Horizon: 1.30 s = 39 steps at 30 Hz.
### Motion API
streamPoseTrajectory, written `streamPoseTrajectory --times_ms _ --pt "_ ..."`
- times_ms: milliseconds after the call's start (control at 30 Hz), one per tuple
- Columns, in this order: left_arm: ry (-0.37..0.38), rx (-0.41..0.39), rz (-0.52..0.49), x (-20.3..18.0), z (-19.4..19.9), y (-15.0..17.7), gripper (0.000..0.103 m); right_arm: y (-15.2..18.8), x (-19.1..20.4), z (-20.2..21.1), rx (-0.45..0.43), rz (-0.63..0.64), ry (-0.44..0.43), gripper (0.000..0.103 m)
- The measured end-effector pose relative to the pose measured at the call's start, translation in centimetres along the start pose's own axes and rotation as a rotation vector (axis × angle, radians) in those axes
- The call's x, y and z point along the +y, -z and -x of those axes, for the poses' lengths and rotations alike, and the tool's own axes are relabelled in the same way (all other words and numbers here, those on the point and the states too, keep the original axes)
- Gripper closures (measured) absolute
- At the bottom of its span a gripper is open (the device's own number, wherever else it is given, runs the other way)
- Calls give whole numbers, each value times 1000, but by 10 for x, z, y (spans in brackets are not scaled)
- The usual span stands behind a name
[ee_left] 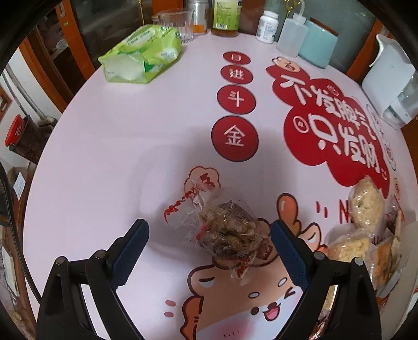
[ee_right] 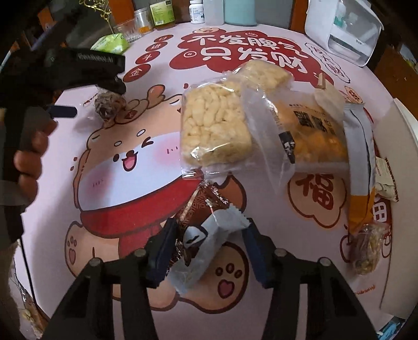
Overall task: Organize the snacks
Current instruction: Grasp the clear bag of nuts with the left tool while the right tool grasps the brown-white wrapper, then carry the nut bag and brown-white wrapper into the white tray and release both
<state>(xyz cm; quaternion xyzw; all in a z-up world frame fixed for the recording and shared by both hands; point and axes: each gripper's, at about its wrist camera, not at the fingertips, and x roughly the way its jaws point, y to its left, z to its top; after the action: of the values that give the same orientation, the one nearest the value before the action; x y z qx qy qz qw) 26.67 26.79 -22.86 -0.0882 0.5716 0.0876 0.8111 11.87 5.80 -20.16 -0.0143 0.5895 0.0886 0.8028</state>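
Right gripper (ee_right: pixel 206 248): nearest the lens in the right wrist view; its jaws flank a brown-and-white wrapped snack (ee_right: pixel 201 235) without visibly squeezing it, so they read as spread, contact unclear.
Table (ee_left: pixel 109 146): round, covered by a pink printed cloth; every loose snack lies on it.
Orange snack bag (ee_right: pixel 313 130): at 2 o'clock in the right wrist view, largest packet, lying flat, partly under the rice cracker pack.
Rice cracker pack (ee_right: pixel 214 125): at 12 o'clock, clear film over a brittle slab; I judge it light and crushable, best held by the sealed edge.
Left gripper (ee_left: pixel 209 251): jaws wide apart, straddling the clear-wrapped brown snack (ee_left: pixel 230 235), not pinching.
Brown snack handling: probably light, crumbly, with slippery crinkly film; take it across the middle, gently.
Small mixed-nut packet (ee_right: pixel 368 248): at 4 o'clock, near the table edge.
Obstacles: tissue pack (ee_left: pixel 143 52), glass (ee_left: pixel 177 24), bottles (ee_left: pixel 226 15) and a white appliance (ee_left: pixel 392 83) stand at the far rim, well apart from the snacks.
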Motion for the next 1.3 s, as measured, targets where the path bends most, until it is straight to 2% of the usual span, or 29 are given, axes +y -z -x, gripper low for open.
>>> streamPoseTrajectory --times_ms 133,167,200,300,567,900,1300 --pt "3 10 14 0 -7 2 12 0 1 -1 -5 13 -19 60" --pt "12 7 13 -1 -7 2 27 -1 3 -1 -7 14 -26 61" --pt "36 14 11 -1 -8 3 43 -1 3 -1 -7 16 -35 70" --pt "48 15 18 -4 -9 4 49 0 4 -1 -9 32 -36 71" --pt "29 -19 8 -1 3 19 51 3 -3 9 -40 24 -76 74" --pt "49 -97 -88 -8 71 51 51 -2 -31 58 -185 -33 -127 75" --pt "98 -183 -294 -80 155 101 51 0 -82 139 -361 -58 -30 75"
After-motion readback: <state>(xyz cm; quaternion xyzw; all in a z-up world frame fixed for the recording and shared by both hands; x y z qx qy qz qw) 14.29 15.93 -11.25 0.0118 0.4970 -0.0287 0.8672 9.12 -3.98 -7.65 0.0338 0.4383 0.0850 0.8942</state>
